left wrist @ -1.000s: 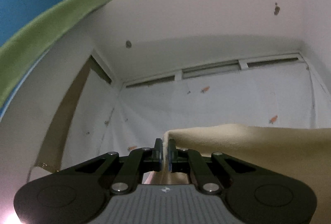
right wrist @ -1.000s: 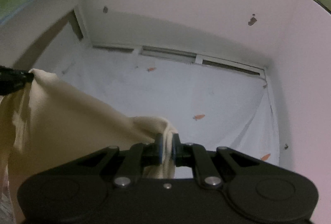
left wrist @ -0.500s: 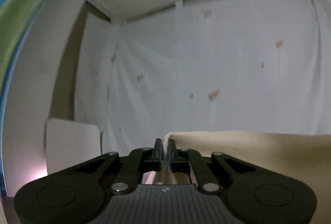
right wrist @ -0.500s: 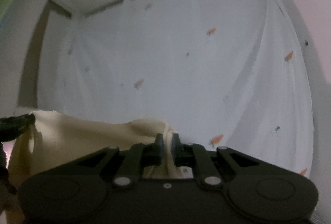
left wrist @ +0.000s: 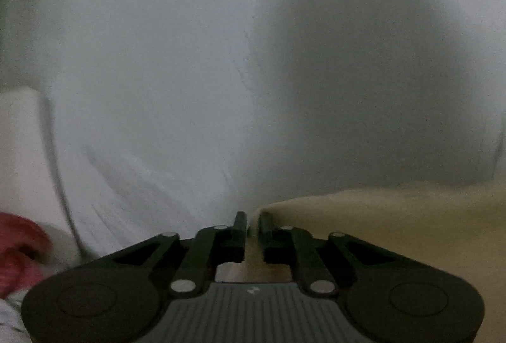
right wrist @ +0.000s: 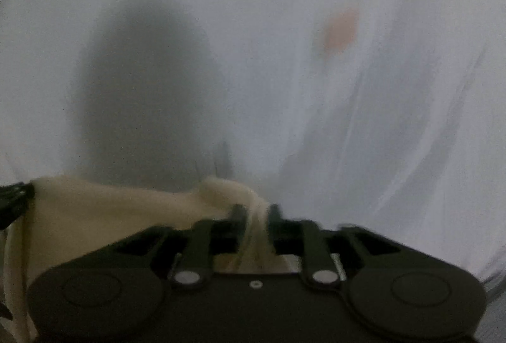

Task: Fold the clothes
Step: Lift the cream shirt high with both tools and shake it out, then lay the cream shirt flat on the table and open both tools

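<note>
Holding one edge of the cream garment [left wrist: 395, 232] between them, both grippers are close above a white sheet [left wrist: 164, 83] that fills nearly all of each view. The left gripper [left wrist: 252, 221] has its jaws narrow, pinched on a corner of the cloth, which runs away to the right. The right gripper [right wrist: 255, 213] is also closed on a bunched part of the garment, with several layers squeezed between the fingers. In the right wrist view the cloth spans to the left, where the tip of the other gripper shows at the frame edge.

I judge the main risk to be a slip at the left gripper, because only a thin corner is held there, and a pull sideways can drag it out. A second risk is an uneven fold: the right side is bunched, so the edge may land crooked or creased when it is laid down. Both pictures are blurred by motion, so the exact height above the sheet cannot be told, and releasing too high can let the cloth fall in a heap.

The garment looks soft, matte and a little thick, like fleece or knit. The sheet is thin, with long wrinkles and a blurred orange mark [right wrist: 340, 31]. At the left wrist view's left edge lie something red [left wrist: 19, 245] and a white block [left wrist: 19, 134], both too blurred to name.
</note>
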Available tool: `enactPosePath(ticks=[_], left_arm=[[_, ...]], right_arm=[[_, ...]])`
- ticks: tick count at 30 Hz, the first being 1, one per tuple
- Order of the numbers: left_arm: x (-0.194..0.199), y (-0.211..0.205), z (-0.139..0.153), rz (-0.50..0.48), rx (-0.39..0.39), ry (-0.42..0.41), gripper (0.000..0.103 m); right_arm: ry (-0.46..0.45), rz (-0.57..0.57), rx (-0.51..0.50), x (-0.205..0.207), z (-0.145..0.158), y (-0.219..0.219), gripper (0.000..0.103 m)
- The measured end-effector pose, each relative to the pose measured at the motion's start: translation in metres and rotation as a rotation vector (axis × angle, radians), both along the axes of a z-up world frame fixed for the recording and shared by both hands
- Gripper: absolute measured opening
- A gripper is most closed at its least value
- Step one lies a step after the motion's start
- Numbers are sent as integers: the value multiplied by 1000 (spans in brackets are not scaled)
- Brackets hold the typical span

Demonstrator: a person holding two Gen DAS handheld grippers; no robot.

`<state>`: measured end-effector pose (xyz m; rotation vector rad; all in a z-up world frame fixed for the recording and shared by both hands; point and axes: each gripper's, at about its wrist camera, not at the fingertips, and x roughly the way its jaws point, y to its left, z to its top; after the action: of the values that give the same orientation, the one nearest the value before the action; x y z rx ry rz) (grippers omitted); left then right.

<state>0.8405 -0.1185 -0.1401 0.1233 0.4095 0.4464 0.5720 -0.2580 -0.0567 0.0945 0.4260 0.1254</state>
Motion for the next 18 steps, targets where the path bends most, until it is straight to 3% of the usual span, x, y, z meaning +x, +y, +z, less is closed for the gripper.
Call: enactPosePath(ticks=[2, 3, 5, 7, 8, 10, 12, 18], left_arm=[[33, 16, -56, -45, -73, 202, 15], [38, 22, -76, -64, -94, 260, 18], [19, 27, -91, -103, -102, 252, 29], [-10, 31, -90, -119, -130, 210, 63], [-27, 33, -88, -119, -158, 193, 68], [-68, 36, -79, -128, -236, 173, 70], [-116, 32, -74, -138, -287, 203, 72], [-230, -4, -76, -185, -377, 411, 75]], right_arm=[[145, -39, -25, 68, -58, 12, 38], [199, -56, -26, 92, -81, 15, 38], [202, -75, 26, 84, -93, 7, 46], [182, -75, 51, 57, -87, -3, 56], [179, -77, 65, 42, -85, -10, 56], [212, -89, 88, 1, -83, -27, 57], [269, -118, 56, -43, -77, -45, 58], [507, -297, -142, -169, -89, -99, 63]])
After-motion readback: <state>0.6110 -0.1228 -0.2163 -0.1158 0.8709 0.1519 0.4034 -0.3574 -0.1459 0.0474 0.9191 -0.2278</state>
